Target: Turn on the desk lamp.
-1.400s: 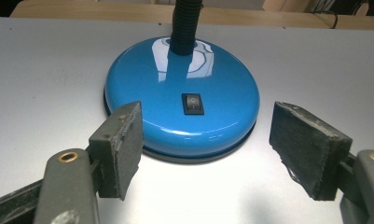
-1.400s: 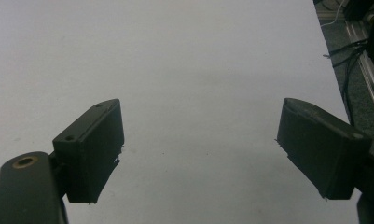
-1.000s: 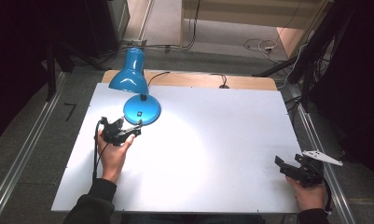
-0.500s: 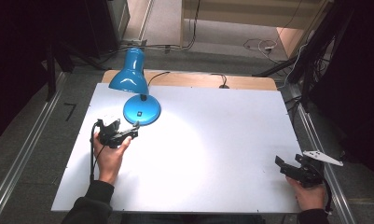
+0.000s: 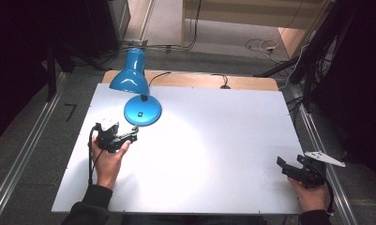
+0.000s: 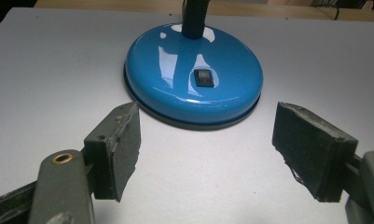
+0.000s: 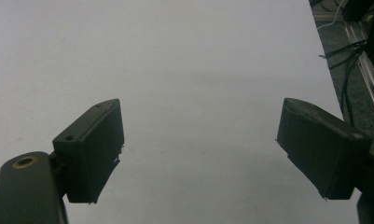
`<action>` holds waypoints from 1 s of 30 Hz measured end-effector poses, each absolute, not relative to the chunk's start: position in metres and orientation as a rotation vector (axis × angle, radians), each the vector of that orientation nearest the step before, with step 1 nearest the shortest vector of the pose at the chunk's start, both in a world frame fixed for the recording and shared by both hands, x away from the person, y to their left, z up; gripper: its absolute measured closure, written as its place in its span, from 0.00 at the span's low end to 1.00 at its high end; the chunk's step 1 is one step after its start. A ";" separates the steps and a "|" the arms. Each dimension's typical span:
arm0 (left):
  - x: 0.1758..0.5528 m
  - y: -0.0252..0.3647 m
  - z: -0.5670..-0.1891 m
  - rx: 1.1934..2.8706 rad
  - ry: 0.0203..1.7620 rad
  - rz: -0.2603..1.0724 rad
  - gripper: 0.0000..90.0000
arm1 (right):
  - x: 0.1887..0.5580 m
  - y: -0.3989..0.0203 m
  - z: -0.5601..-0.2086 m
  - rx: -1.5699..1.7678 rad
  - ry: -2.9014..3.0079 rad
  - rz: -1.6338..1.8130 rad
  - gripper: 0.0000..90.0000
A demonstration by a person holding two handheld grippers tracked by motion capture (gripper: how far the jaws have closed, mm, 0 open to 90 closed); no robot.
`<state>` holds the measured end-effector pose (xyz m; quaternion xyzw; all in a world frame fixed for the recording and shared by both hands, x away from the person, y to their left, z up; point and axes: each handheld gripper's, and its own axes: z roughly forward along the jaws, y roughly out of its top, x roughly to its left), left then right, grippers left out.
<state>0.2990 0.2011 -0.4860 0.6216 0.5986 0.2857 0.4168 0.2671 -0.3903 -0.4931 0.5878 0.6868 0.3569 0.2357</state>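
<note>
The blue lamp [image 5: 136,96] stood near the desk's [image 5: 214,140] far-left corner, its base switch [image 6: 204,78] facing the left tongs [image 6: 205,149], which gaped wide just short of it. Probably a switch press: better narrow them and come down squarely. Right tongs [image 7: 198,149] idled wide by the near-right corner.

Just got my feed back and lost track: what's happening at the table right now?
A person holds a gripper in each hand at a white table. The left gripper, jaws wide open and empty, points at the round glossy blue base of a desk lamp, just short of it, with the black rocker switch facing it. The lamp's blue shade hangs over the table's far left corner. The right gripper sits open near the table's right edge, holding nothing.
</note>
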 end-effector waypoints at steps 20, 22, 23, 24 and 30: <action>0.277 0.203 -0.487 1.575 1.513 0.707 0.27 | 0.267 -0.392 -0.493 1.613 1.879 0.987 0.15; 0.274 0.204 -0.487 1.574 1.517 0.705 0.27 | 0.267 -0.392 -0.493 1.615 1.879 0.987 0.15; 0.273 0.204 -0.488 1.575 1.519 0.699 0.27 | 0.267 -0.392 -0.493 1.613 1.881 0.989 0.15; 0.272 0.205 -0.488 1.577 1.521 0.696 0.27 | 0.267 -0.391 -0.493 1.611 1.882 0.989 0.15; 0.263 0.208 -0.488 1.576 1.530 0.702 0.27 | 0.266 -0.392 -0.492 1.618 1.877 0.989 0.15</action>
